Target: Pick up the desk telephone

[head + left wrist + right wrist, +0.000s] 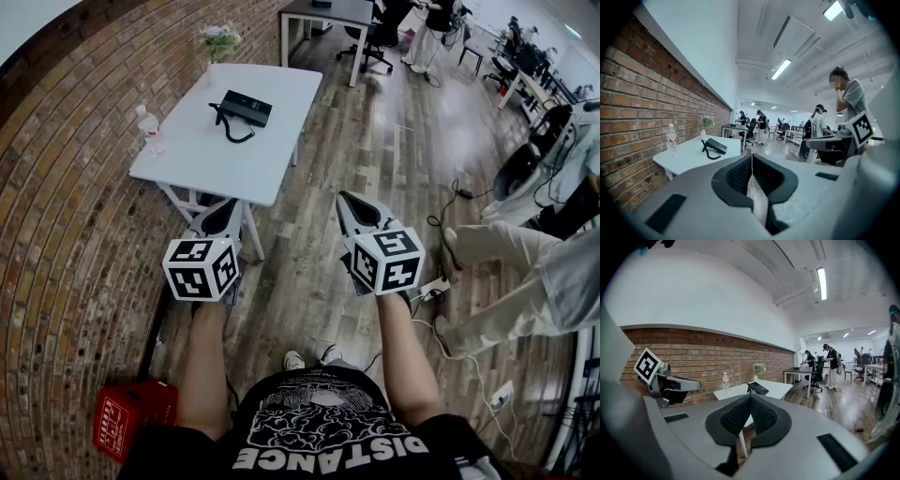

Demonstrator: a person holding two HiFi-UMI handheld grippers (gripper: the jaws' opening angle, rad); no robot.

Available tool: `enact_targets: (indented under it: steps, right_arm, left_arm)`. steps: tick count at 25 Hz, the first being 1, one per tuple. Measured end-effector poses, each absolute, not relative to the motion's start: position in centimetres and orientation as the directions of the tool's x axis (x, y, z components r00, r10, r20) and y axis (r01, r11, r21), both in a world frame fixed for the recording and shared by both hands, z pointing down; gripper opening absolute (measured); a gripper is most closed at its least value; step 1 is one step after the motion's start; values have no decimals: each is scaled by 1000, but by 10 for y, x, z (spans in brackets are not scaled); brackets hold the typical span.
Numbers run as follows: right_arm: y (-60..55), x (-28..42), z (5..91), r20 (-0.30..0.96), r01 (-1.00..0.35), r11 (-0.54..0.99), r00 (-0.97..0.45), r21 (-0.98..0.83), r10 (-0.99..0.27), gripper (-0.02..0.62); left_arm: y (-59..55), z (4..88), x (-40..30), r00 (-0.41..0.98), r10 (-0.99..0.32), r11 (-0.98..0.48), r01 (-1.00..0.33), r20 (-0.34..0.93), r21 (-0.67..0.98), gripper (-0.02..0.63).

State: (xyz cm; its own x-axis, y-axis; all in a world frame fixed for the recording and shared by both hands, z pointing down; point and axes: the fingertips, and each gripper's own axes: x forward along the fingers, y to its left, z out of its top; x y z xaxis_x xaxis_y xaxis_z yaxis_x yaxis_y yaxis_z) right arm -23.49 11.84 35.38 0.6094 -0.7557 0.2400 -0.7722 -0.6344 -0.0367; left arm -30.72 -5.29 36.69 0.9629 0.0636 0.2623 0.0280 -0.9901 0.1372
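A black desk telephone with a coiled cord lies on the white table ahead of me; it also shows in the left gripper view and, small, in the right gripper view. My left gripper hovers at the table's near edge, jaws shut and empty, with its tip pointing past the phone's right side. Off to the right, over the wooden floor, my right gripper is shut with nothing in it, and its tip points at the table. Both are well short of the phone.
A water bottle stands on the table's left edge, a small plant at its far end. A brick wall runs along the left. A red crate sits by my left leg. People and desks fill the room beyond; someone stands at my right.
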Motion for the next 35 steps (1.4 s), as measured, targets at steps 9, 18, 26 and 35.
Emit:
enact_targets:
  steps: [9, 18, 26, 35]
  right_arm:
    - [115, -226, 361, 232, -759, -650, 626, -39, -745, 3]
    - [111, -203, 374, 252, -760, -649, 622, -36, -742, 3]
    - [113, -154, 385, 252, -760, -648, 619, -48, -744, 8]
    - [127, -61, 387, 249, -767, -639, 607, -64, -754, 43]
  left_arm:
    - [-48, 381, -293, 954, 103, -988, 65, 281, 140, 12]
    - [-42, 387, -261, 954, 140, -982, 101, 265, 157, 14]
    - [-39, 395, -212, 953, 149, -982, 111, 263, 154, 69]
    - [-25, 399, -123, 951, 144, -981, 100, 275, 168, 110]
